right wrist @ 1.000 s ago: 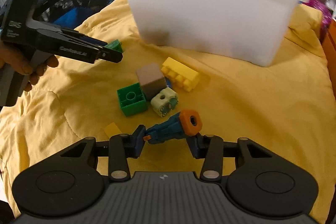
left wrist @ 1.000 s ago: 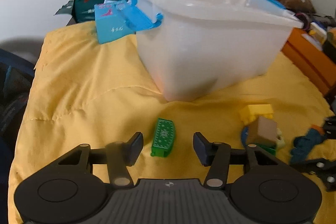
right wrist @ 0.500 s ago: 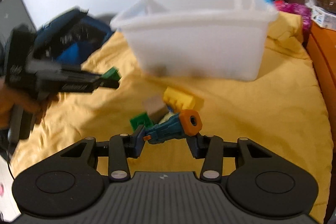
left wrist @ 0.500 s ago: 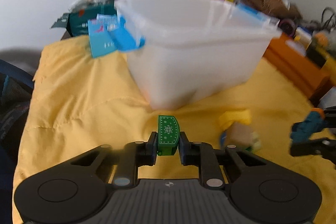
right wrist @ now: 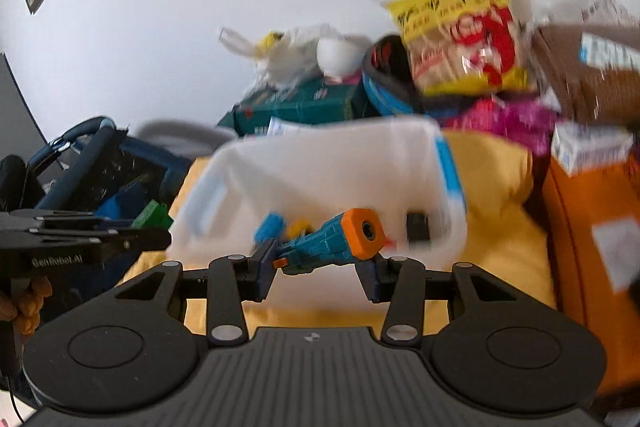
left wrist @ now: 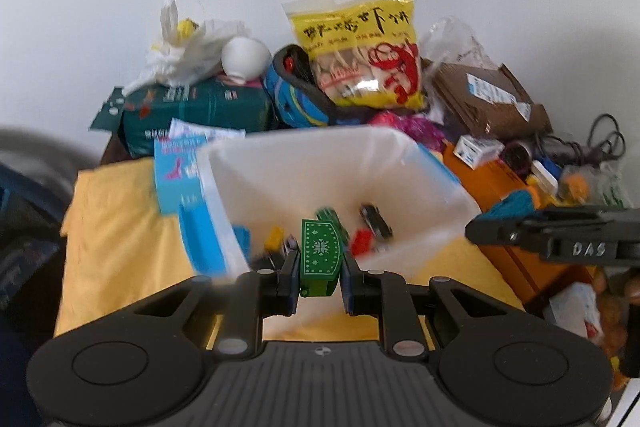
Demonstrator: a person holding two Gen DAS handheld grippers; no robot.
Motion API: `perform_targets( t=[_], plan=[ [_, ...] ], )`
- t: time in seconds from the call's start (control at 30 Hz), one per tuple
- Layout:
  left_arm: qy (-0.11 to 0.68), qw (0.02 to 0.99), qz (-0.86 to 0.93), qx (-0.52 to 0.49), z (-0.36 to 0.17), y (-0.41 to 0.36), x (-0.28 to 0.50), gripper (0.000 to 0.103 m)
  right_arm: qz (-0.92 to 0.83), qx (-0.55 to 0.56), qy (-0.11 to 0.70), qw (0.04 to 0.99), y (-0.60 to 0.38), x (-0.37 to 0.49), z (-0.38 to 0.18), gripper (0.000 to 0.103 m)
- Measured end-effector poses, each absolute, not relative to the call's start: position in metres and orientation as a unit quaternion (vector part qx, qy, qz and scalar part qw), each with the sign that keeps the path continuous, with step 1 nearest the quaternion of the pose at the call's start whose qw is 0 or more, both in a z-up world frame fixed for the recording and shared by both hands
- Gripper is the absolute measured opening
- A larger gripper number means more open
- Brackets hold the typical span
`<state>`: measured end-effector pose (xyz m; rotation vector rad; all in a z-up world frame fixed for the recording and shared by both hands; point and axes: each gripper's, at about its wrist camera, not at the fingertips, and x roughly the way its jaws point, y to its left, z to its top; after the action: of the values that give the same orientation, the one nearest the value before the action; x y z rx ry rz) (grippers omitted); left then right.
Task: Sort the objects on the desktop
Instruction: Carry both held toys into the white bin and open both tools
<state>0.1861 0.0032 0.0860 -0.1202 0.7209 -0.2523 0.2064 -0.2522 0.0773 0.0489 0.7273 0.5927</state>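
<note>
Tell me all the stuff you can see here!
Bin: one, white, on the yellow cloth, small toys inside.
Cloth: one, yellow, under the bin.
Green block: one, white snowflake print, in the left claw.
Toy blaster: one, teal with orange muzzle, in the right claw.
Snack bag: one, yellow and red, behind the bin.
Green box: one, dark green, behind the bin.
Orange box: one, right of the bin.
Left claw: black, shut.
Right claw: black, shut.
</note>
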Motion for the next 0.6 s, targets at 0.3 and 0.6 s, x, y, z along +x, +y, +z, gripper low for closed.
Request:
perform_targets(
  t=[0.3, 0.6],
  plan=[
    [0.391, 0.912, -0.105, -0.068, 0.092, 0.008, 0.244, 0.023, 0.272, -0.014, 0.397, 0.877, -0.229, 0.261, 0.078, 0.046],
    [0.396, 0.913, -0.095, -0.032, 0.088, -0.001, 0.261, 0.052, 0.253, -0.027, 0.415, 0.873, -0.219, 0.277, 0.066, 0.059]
  ],
)
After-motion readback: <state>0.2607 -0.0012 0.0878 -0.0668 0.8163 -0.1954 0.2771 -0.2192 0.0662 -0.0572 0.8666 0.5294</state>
